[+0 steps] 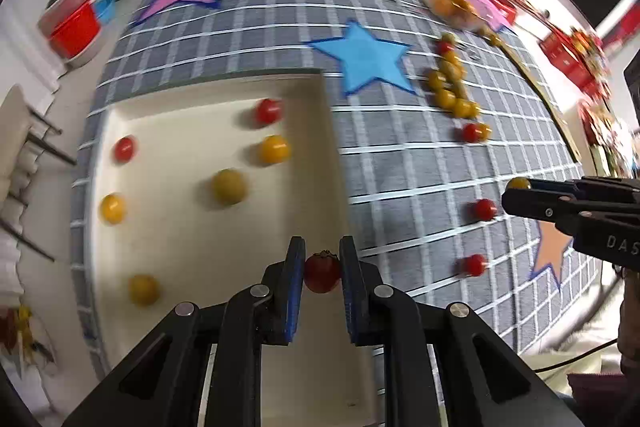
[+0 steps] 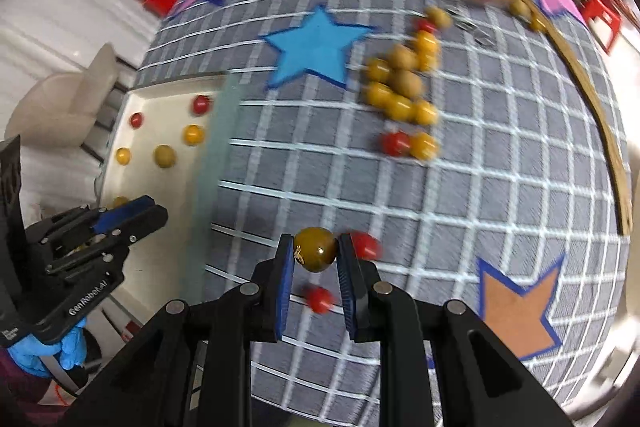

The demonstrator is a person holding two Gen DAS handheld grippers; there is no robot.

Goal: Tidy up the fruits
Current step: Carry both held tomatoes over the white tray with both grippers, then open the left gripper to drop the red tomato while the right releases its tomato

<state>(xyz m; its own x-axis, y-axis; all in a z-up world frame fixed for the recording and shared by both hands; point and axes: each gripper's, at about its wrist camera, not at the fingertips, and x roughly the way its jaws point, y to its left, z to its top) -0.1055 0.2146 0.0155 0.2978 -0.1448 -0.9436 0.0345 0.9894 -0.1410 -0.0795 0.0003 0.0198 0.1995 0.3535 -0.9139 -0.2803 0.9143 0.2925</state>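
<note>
My left gripper (image 1: 322, 261) is shut on a red cherry tomato (image 1: 322, 273), above the right edge of a white tray (image 1: 180, 247) that holds several red and yellow tomatoes. My right gripper (image 2: 316, 255) is shut on an olive-yellow tomato (image 2: 316, 249) above the grey checked cloth. In the left wrist view the right gripper (image 1: 514, 189) shows at the right with the yellow tomato (image 1: 519, 183) at its tip. The left gripper (image 2: 154, 211) hangs over the tray (image 2: 172, 183) in the right wrist view, its tomato hidden. A cluster of loose yellow tomatoes (image 2: 404, 83) lies on the cloth.
Two red tomatoes (image 2: 366, 245) (image 2: 319, 299) lie just under the right gripper. A clear tub of tomatoes (image 1: 452, 5) stands at the back right. A red bin (image 1: 74, 23) sits off the table's far left. A blue-gloved hand (image 2: 52, 351) holds the left gripper.
</note>
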